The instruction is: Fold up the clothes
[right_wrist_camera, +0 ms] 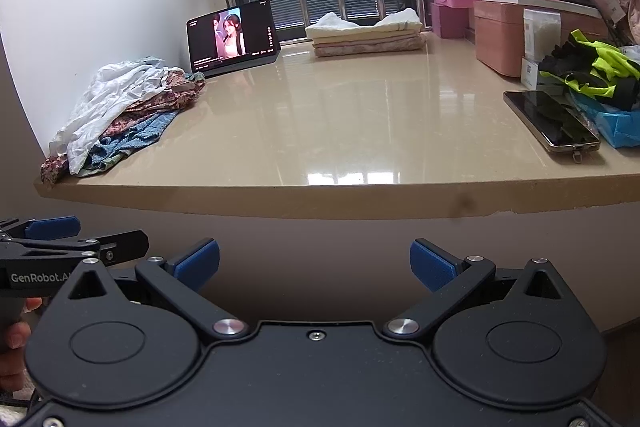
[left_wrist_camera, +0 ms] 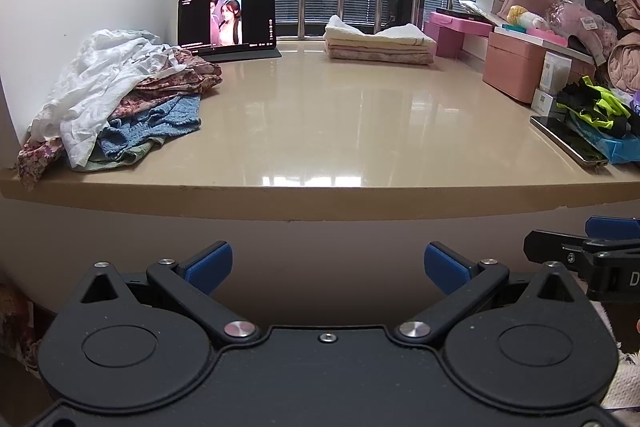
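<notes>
Left wrist view: a heap of unfolded clothes point(left_wrist_camera: 120, 95) lies at the worktop's point(left_wrist_camera: 320, 131) front left corner, against the wall. A stack of folded clothes point(left_wrist_camera: 378, 45) sits at the back edge by the window, right of a tablet point(left_wrist_camera: 228, 23). A phone point(left_wrist_camera: 568, 141) lies near the right edge. The left gripper point(left_wrist_camera: 326, 261) and right gripper point(right_wrist_camera: 314, 261) hang below the front edge, both with jaws apart and empty.
</notes>
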